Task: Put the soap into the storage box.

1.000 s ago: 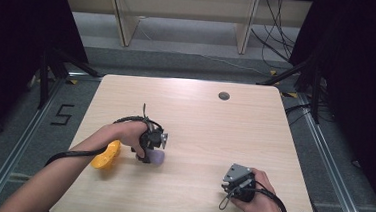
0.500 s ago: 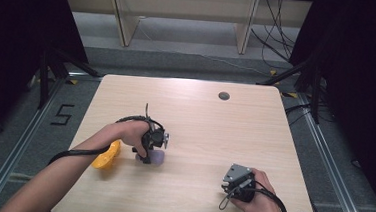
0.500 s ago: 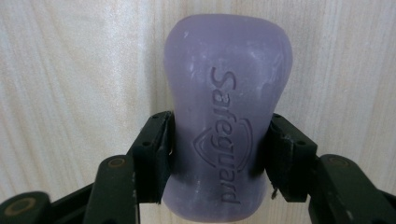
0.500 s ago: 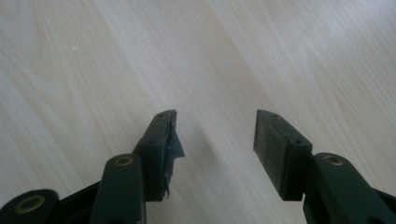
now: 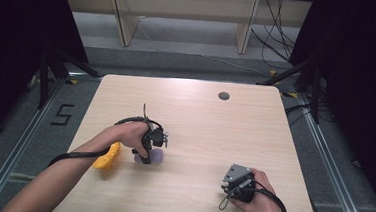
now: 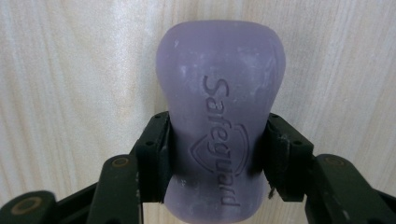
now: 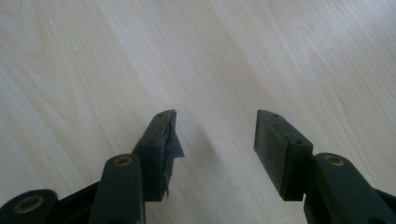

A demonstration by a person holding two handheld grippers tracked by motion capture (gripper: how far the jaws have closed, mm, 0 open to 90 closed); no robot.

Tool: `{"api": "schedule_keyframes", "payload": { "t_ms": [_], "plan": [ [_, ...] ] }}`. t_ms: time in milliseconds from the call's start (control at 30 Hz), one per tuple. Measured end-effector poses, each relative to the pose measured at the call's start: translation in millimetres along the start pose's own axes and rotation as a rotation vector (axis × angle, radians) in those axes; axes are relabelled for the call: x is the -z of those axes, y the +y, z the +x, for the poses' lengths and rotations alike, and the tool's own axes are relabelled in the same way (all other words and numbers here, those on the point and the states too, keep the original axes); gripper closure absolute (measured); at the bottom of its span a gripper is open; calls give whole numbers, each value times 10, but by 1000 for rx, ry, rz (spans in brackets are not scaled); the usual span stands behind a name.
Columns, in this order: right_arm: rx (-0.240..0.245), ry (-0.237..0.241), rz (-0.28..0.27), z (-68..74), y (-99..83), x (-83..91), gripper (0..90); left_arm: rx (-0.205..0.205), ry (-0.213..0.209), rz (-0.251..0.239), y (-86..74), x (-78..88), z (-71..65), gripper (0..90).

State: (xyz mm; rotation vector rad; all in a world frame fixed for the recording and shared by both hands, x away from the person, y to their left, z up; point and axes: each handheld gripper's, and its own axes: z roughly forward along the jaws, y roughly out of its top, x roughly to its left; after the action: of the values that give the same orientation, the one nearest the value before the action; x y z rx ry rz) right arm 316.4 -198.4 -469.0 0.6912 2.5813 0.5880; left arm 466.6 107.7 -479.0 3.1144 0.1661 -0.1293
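Table point(image 5: 200, 112): pale wood top, taking up the middle of the high view, with dark floor around it. It carries everything in play, and a small dark round insert point(image 5: 224, 95) sits near its far edge, well apart from the work.

Left gripper point(image 5: 148, 153): left of centre in the high view, pointing down at the tabletop. Its jaws have just been closing, and the left gripper view shows why: both black pads point(image 6: 156, 154) now press on the narrow waist of the soap bar point(image 6: 219, 121). That waist is the natural place to pinch, since the flared ends should keep the bar from sliding out lengthwise. Grip reads as made; lift not yet begun, as far as I can judge.

Right gripper point(image 5: 235, 182): lower right of the high view, resting low near the table's near edge. Jaws stand well apart with nothing between them, only bare wood grain in the right gripper view point(image 7: 215, 144). Probably parked there to stay clear of the left hand's work.

Yellow object point(image 5: 106, 156): lies just to the left of the left hand, partly hidden by the wrist; what it is I cannot tell.

Soap bar: purple, embossed lettering upward, flat on the table, in the high view peeking out under the left gripper point(image 5: 155, 156).
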Motion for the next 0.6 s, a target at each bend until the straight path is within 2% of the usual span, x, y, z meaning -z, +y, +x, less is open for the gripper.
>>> {"api": "schedule_keyframes", "payload": {
  "t_ms": [167,467,600],
  "plan": [
    [-3,2,3,0,2,-1,491,18,-11,-10,-17,0,8,480],
    [0,5,4,-1,3,-2,489,35,7,-17,-17,17,-15,485],
    [19,11,1,-10,5,-9,488,38,10,-16,-21,30,-26,486]
  ]
}}
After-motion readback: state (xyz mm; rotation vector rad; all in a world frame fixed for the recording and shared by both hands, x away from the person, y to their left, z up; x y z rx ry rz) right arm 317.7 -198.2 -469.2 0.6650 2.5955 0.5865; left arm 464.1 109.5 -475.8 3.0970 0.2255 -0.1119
